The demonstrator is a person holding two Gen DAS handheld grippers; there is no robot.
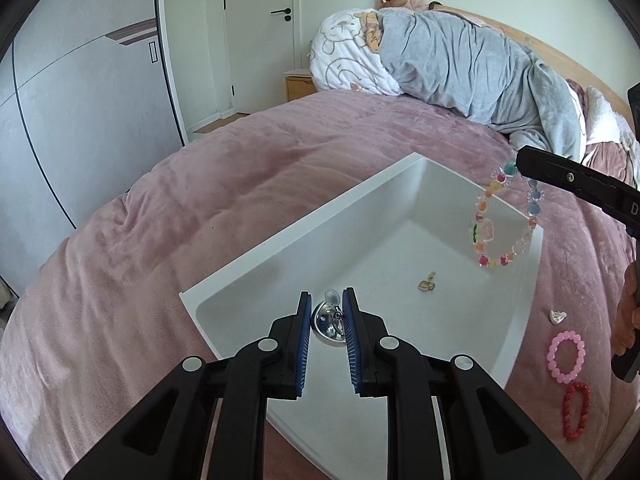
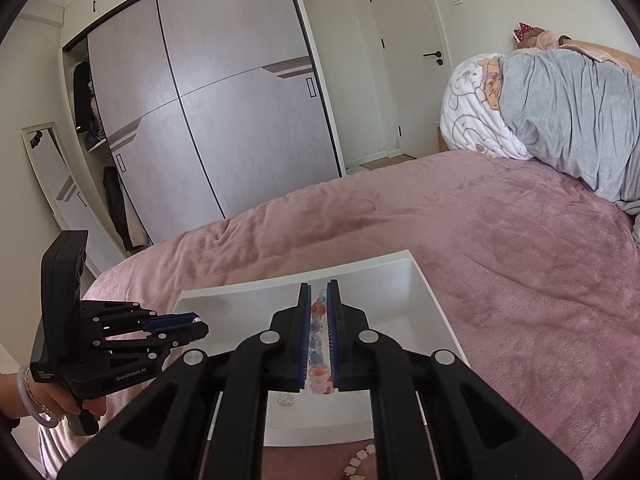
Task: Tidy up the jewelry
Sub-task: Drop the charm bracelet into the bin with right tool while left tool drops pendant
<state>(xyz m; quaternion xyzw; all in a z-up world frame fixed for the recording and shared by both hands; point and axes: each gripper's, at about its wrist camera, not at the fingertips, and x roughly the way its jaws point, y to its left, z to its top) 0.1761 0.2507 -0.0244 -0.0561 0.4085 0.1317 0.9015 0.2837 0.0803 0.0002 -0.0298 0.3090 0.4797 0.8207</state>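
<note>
Clamped in the left gripper (image 1: 326, 316), a silver ring (image 1: 330, 322) is being held above the white tray (image 1: 304, 224) near a small charm (image 1: 426, 284), while a beaded bracelet (image 1: 504, 220) is being dangled from the closed right gripper (image 2: 319, 312), with pink bracelet (image 1: 565, 356), red bracelet (image 1: 576, 410) and clear charm (image 1: 558, 317) still lying outside to the right.

Left hand-held gripper (image 1: 327, 312) clamps a shiny silver ring (image 1: 329, 322) over the white rectangular plastic tray (image 1: 288, 232); a multicoloured beaded bracelet (image 1: 506, 220) dangles from the right hand-held gripper (image 1: 524, 166).

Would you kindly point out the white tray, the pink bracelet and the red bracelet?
white tray (image 1: 304, 224): left wrist view, far rim.
pink bracelet (image 1: 554, 354): left wrist view, left side of the bead ring.
red bracelet (image 1: 568, 404): left wrist view, left side of the loop.
</note>
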